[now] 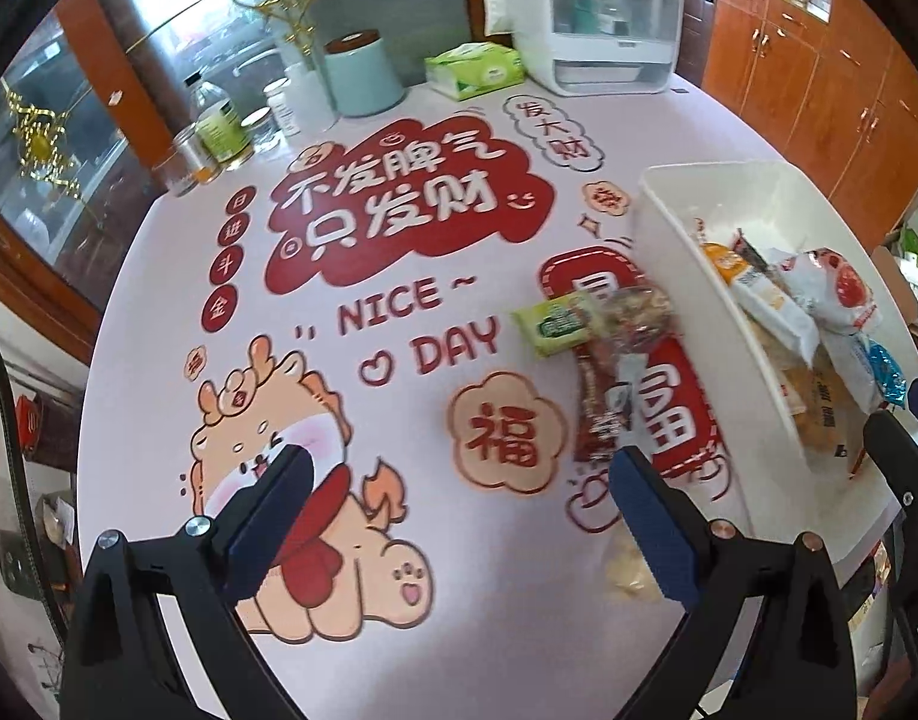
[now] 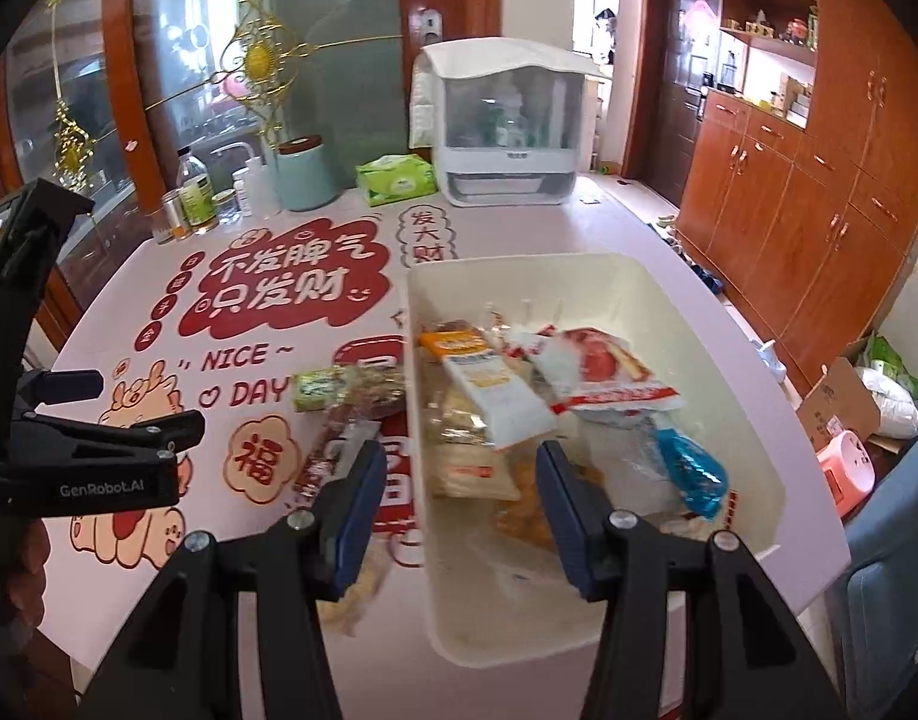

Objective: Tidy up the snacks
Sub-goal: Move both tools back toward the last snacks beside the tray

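A white bin (image 2: 579, 264) on the printed table holds several snack packets, among them a white-and-orange one (image 2: 495, 396), a red-and-white one (image 2: 603, 372) and a blue one (image 2: 693, 474). Left of the bin (image 1: 687, 222) a green packet (image 1: 552, 324), a clear packet of brown snacks (image 1: 639, 309), a long red packet (image 1: 600, 420) and a pale yellow packet (image 1: 624, 576) lie on the table. My left gripper (image 1: 459, 474) hangs open over the dragon print, holding nothing. My right gripper (image 2: 459, 462) is open above the bin's left wall, also holding nothing.
At the table's far side stand a teal canister (image 1: 363, 75), a green tissue pack (image 1: 474, 69), a white covered rack (image 1: 591, 18) and several bottles and jars (image 1: 219, 126). Wooden cabinets (image 2: 807, 180) line the right. The table edge (image 2: 819, 510) runs just beyond the bin.
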